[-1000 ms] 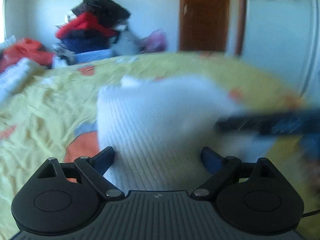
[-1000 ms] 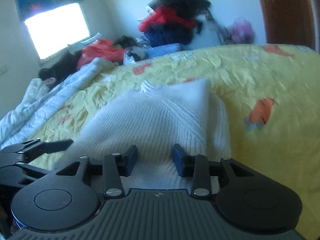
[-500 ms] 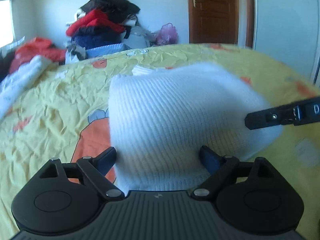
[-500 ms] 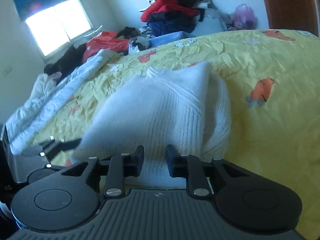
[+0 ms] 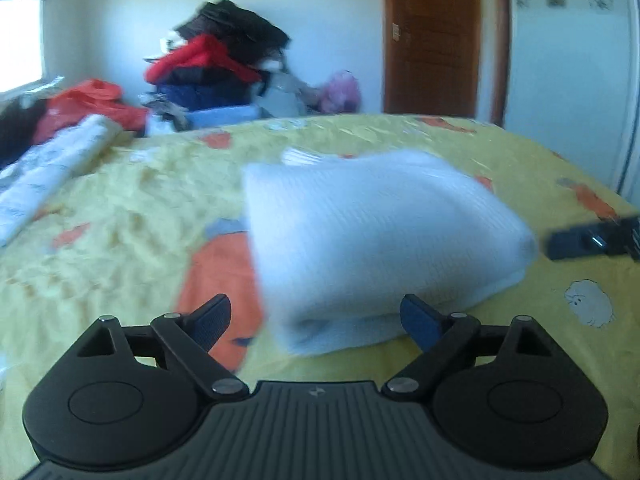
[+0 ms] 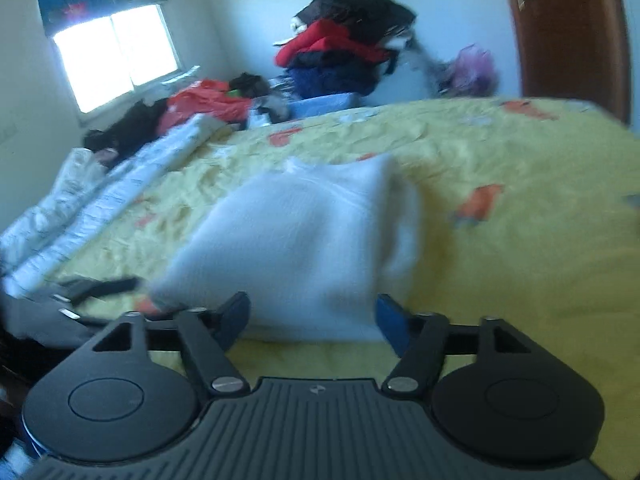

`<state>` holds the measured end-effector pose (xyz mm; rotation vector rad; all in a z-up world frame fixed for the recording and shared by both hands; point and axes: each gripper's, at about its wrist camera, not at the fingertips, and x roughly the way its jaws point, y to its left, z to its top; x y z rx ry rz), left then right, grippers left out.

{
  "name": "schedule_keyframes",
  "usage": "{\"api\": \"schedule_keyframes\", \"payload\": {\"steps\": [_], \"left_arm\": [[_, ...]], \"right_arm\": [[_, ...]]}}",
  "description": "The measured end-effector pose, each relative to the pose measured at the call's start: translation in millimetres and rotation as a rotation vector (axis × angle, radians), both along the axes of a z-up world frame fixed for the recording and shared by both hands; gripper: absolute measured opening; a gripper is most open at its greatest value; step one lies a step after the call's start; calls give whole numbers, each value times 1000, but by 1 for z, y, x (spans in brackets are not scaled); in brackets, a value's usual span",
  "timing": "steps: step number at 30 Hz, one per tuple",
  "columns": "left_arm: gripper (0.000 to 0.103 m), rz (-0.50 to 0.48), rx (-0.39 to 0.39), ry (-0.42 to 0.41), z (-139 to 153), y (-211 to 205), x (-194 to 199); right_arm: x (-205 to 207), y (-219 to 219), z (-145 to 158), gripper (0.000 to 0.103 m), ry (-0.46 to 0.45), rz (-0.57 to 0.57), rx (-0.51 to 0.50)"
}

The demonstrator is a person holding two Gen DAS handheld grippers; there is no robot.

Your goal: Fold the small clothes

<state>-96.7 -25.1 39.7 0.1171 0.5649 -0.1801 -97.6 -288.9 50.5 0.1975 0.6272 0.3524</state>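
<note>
Along the left edge of the bed a rolled white quilt (image 6: 120,196) lies beside the yellow bedsheet (image 5: 120,208), and behind it, against the far wall, stands a heap of red, dark and blue clothes (image 6: 344,48).

The left gripper (image 5: 316,320) hangs low over the sheet with its jaws spread wide and nothing between the pads. Just ahead of it, the folded white knit garment (image 5: 372,232) rests on the sheet, its near edge between the two blue fingertips (image 5: 420,320) in the left wrist view but not pressed by them.

In the right wrist view the same garment (image 6: 304,240) lies in the middle of the bed, slightly blurred. The right gripper (image 6: 312,316) sits just short of the garment's near edge; its jaws have just been opening, they now stand apart, and the cloth is clear of both pads.

Farther right, bare yellow sheet runs to a brown wooden door (image 5: 432,36).
</note>
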Motion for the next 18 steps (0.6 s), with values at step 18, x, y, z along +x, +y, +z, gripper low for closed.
{"api": "schedule_keyframes", "payload": {"steps": [18], "left_arm": [[103,109,-4,130,-46,-10,22]], "right_arm": [[34,63,-67,103,147,-205,-279]]}}
